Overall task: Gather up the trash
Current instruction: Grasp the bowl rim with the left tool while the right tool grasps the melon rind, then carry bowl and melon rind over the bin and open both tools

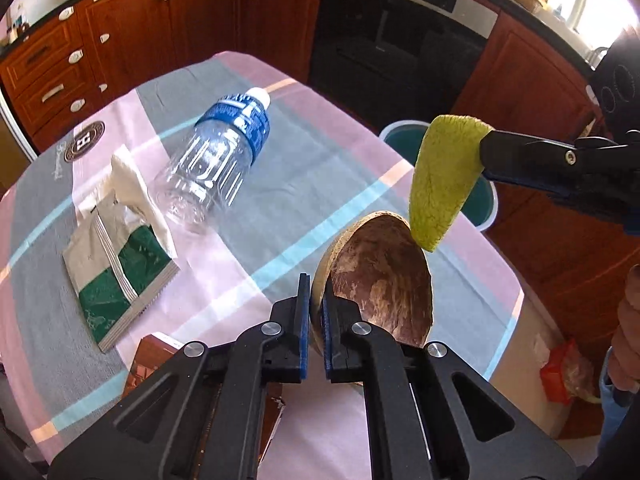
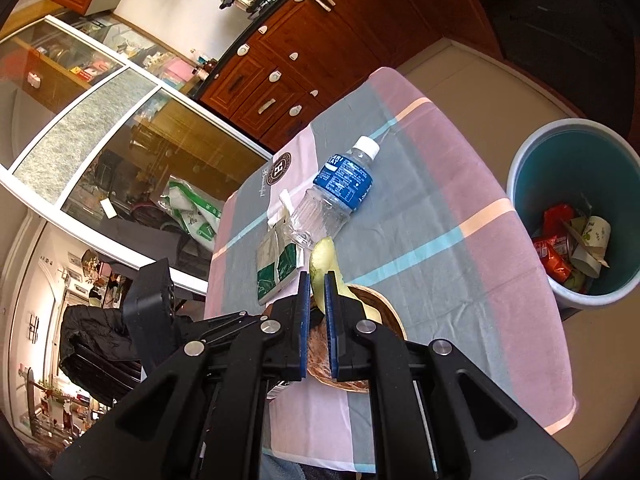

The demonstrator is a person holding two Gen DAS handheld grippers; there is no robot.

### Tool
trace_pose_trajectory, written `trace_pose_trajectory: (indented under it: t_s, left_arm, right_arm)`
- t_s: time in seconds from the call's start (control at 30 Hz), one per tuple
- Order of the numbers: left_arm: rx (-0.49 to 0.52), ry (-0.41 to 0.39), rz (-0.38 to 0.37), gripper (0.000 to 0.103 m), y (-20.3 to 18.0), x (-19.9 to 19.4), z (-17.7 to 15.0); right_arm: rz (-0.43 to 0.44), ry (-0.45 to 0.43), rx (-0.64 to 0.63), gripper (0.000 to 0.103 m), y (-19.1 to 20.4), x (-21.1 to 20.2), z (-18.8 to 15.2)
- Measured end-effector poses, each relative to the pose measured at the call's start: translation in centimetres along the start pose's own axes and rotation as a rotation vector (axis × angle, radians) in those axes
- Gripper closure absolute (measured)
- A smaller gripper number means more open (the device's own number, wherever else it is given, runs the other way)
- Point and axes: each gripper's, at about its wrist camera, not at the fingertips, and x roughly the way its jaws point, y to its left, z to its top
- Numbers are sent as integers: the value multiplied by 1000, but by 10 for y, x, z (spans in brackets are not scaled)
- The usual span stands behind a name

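Note:
My left gripper (image 1: 316, 300) is shut on the rim of a brown half shell (image 1: 380, 276), which tilts with its hollow side facing the camera. To its upper right, my right gripper (image 1: 486, 152) is shut on a yellow-green peel (image 1: 444, 180) that hangs over the shell's far edge. In the right wrist view the same gripper (image 2: 317, 280) pinches the peel (image 2: 324, 254) just above the shell (image 2: 382, 304). On the checked tablecloth (image 1: 320, 152) lie an empty plastic bottle (image 1: 216, 152) with a blue label, a green-and-white packet (image 1: 120, 272) and a crumpled tissue (image 1: 132, 188).
A teal bin (image 2: 520, 168) with wrappers and a paper cup inside stands on the floor beyond the table's right edge; its rim (image 1: 404, 126) shows behind the peel. A brown box (image 1: 152, 356) lies under my left gripper. Wooden cabinets (image 1: 120, 40) and an oven (image 1: 400, 28) line the far side.

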Motion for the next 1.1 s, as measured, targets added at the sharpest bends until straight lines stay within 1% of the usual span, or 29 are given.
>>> trace_pose_trajectory:
  t_s: [0.1, 0.27, 0.37, 0.43, 0.53, 0.67, 0.8, 0.97, 1.1]
  left_arm:
    - [32, -20, 43, 97, -12, -4, 15]
    - [61, -32, 51, 97, -30, -1, 43]
    - [79, -44, 46, 97, -44, 5, 62]
    - [92, -46, 36, 97, -55, 14, 81]
    - [132, -50, 20, 97, -79, 28, 103]
    - [195, -36, -7, 97, -117, 54, 127]
    - [241, -5, -36, 97, -147, 87, 139]
    - [255, 52, -49, 97, -165, 126, 143]
    - [270, 108, -50, 96, -173, 151, 140]
  right_arm:
    - [13, -33, 5, 96, -5, -12, 6]
    - [14, -115, 33, 96, -27, -44, 20]
    - [-7, -177, 59, 96, -47, -70, 29]
    - [-36, -214, 77, 96, -63, -86, 34]
    - [-80, -244, 120, 96, -94, -103, 37]
    - [-130, -250, 181, 96, -135, -113, 34]
    - [-170, -245, 247, 96, -170, -116, 29]
    - [-211, -213, 301, 96, -204, -111, 28]
    - [-225, -186, 344, 96, -225, -100, 24]
